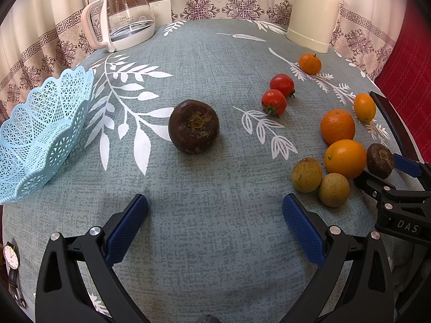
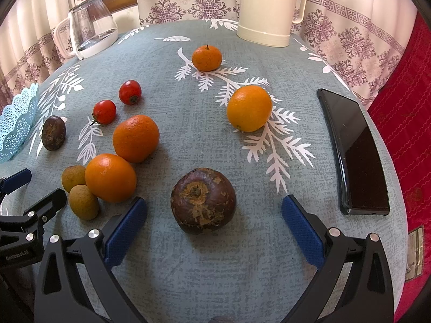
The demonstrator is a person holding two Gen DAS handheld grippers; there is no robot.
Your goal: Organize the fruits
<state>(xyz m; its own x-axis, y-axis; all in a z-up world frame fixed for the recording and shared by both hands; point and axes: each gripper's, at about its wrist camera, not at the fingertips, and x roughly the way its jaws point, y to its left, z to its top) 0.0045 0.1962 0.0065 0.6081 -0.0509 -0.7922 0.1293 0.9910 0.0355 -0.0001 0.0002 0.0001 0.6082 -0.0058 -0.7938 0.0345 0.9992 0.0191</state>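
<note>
— Fruits lie loose all over the counter (image 1: pixel 215 53), none sorted yet. Where's each gripper?

— The left gripper (image 1: pixel 215 231) hangs spread wide, nothing between its fingers, with a dark brown fruit (image 1: pixel 194 126) ahead of it mid-counter. The right gripper (image 2: pixel 214 231) is spread too, and a second dark brown fruit (image 2: pixel 203 200) sits just in front of its open fingers, not touched.

— What could go wrong?

— Rolling, mostly. Both brown fruits are round and sit on smooth cloth; a pad nudging one off-centre would likely send it away (the right one could roll towards the phone (image 2: pixel 353 153) at the right edge). Left of the right gripper, two oranges (image 2: pixel 110 177) and two small tan fruits (image 2: pixel 83 202) crowd together, touching, so a wide sweep there could scatter them. The two grippers are also near each other, so they could collide.

— And the containers?

— The blue lattice basket (image 1: pixel 40 134) on the left shows nothing inside on the part visible. The glass jug (image 1: pixel 126 13) at the far left looks empty. The cream flask (image 1: pixel 312 13) at the far right is closed; its contents can't be told.
</note>
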